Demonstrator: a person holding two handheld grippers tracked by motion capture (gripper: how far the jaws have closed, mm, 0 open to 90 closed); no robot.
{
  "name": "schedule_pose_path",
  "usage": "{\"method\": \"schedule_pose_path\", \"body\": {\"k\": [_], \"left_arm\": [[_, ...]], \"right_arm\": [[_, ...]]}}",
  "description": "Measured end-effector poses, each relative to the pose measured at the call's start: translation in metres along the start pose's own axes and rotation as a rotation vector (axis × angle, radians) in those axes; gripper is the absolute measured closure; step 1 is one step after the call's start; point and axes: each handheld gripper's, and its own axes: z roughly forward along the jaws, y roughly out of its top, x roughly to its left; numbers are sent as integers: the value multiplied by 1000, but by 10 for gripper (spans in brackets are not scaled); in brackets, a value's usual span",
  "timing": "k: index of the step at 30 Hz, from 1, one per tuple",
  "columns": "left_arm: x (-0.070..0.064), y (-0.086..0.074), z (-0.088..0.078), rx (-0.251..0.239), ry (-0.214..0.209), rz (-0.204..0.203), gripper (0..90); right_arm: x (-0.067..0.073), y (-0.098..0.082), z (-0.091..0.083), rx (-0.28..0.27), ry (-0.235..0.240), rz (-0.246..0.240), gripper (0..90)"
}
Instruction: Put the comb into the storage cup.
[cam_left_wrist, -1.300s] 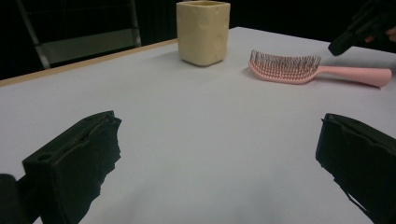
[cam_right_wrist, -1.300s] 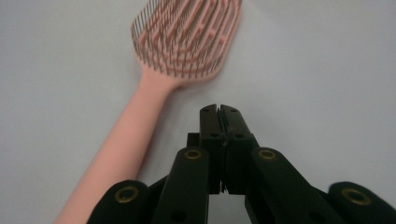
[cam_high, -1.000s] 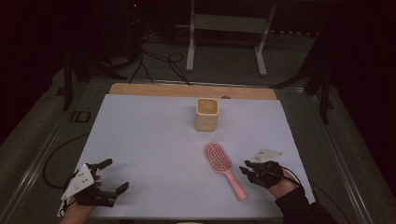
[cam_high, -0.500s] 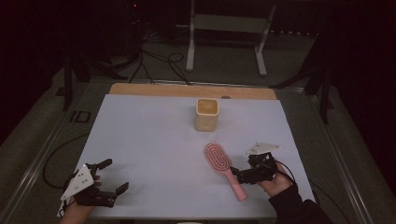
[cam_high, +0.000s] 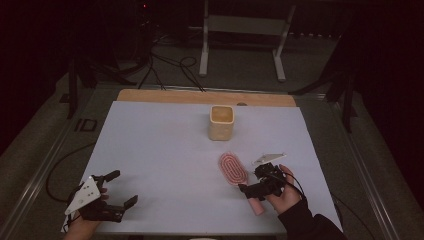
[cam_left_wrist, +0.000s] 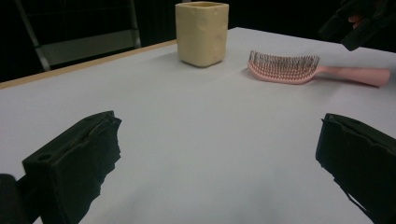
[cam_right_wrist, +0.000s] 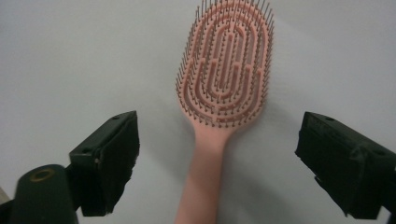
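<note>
Grasp of the pink hairbrush (cam_right_wrist: 223, 88), lying bristles-up on the white worktop (cam_high: 165, 150) near the cream cup (cam_high: 221, 122), calls for lowering the right gripper (cam_high: 258, 186), jaws wide open astride the handle, squarely before closing, while the left gripper (cam_high: 107, 200) rests open.

On my bench (cam_high: 160, 150): cup (cam_high: 221, 122) upright at centre, toward the far edge. Hairbrush (cam_high: 239, 178) lies flat near-right of it, bristles up, handle toward me. Right gripper (cam_high: 263, 183) sits over the handle, jaws either side. Left gripper (cam_high: 116, 191) at near-left corner, well apart from both.
</note>
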Motion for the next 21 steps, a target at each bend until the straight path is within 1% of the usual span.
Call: {"method": "schedule_pose_path", "body": {"k": [1, 2, 4, 5, 6, 9, 10, 13, 17, 18, 19, 21], "left_arm": [[0, 0, 0, 0, 0, 0, 0], [0, 0, 0, 1, 0, 1, 0], [0, 0, 0, -1, 0, 1, 0], [0, 0, 0, 0, 0, 1, 0], [0, 0, 0, 0, 0, 1, 0], [0, 0, 0, -2, -1, -1, 0], [0, 0, 0, -2, -2, -2, 0], [0, 0, 0, -5, -2, -4, 0], [0, 0, -1, -7, -1, -5, 0], [0, 0, -1, -7, -1, -5, 0], [0, 0, -1, -6, -1, -3, 0], [0, 0, -1, -6, -1, -4, 0]], "right_arm": [[1, 1, 0, 3, -3, -2, 95], [3, 2, 1, 7, -5, -4, 95], [6, 4, 3, 35, -20, -12, 94], [8, 5, 4, 43, -27, -5, 93], [9, 5, 5, 59, -19, 6, 89], [11, 6, 7, 74, -27, 19, 89], [14, 7, 9, 97, -29, 29, 89], [16, 8, 12, 135, -22, 37, 90], [18, 8, 17, 178, -18, 45, 98], [18, 8, 18, 180, -18, 44, 124], [17, 9, 19, 187, -16, 50, 125], [15, 9, 21, 192, -28, 54, 136]]}}
